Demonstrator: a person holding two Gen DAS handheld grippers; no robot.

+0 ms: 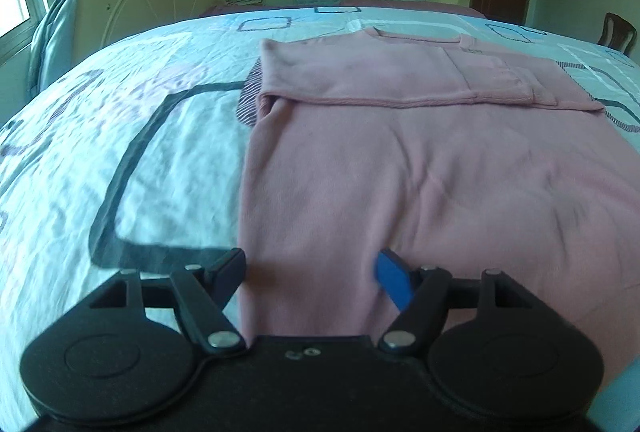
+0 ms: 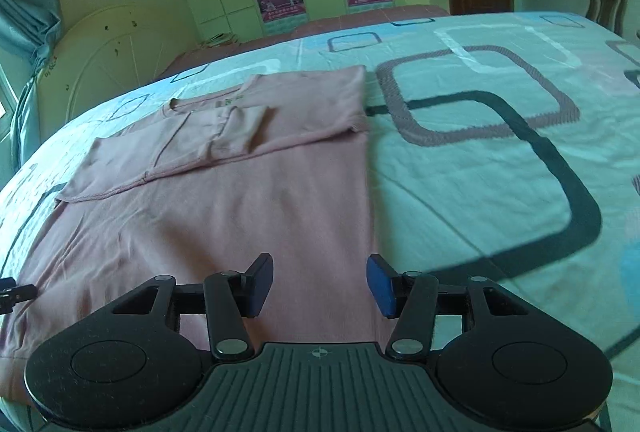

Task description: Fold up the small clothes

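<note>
Left gripper (image 1: 310,274): jaws wide, empty, above the near left edge of the pink shirt (image 1: 420,160). Right gripper (image 2: 320,282): jaws moderately apart, empty, above the shirt's near right edge. The soft knit shirt extends toward 12 o'clock, sleeves folded across, on a wrinkled bedsheet (image 2: 500,160) printed with rounded rectangles.

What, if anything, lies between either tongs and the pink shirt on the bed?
Nothing visible. Both the left tongs and the right tongs hang open directly over the shirt, with only bare pink fabric ahead of them on the bed.
</note>
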